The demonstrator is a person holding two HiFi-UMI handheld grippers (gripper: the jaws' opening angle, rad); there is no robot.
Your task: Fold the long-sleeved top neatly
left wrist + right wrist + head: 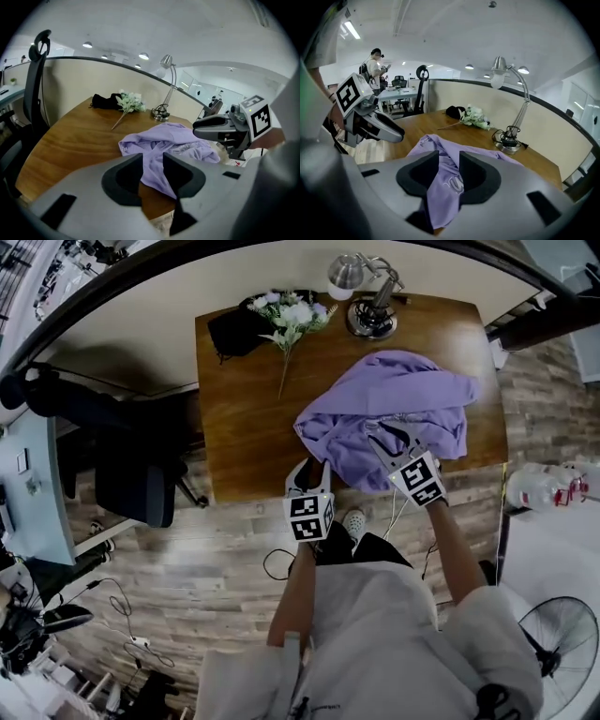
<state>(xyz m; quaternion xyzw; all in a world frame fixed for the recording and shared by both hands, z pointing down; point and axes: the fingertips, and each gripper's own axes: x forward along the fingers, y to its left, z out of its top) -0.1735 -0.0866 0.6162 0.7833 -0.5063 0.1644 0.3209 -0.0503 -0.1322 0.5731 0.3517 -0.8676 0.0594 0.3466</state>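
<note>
- Head view: both forearms reach forward and down. The left gripper (314, 467) points at the near edge of the wooden tabletop (244, 427), and the right gripper (382, 432) slants in from the right. The crumpled lilac long-sleeved top (403, 390) lies heaped just ahead of the left jaws and beneath the right jaws. One fold droops over the near edge.
- Left gripper view: the jaws stand spread and pinch nothing. The drooping fold shows through the gap, beyond the tips. The other gripper's jaws hang to the right, over the heap.
- Right gripper view: the jaws stand spread, and lilac cloth with pale print fills the gap. Only here does a standing person (375, 63) show, far off to the left. A silver desk lamp (501, 65) rises ahead to the right.
</note>
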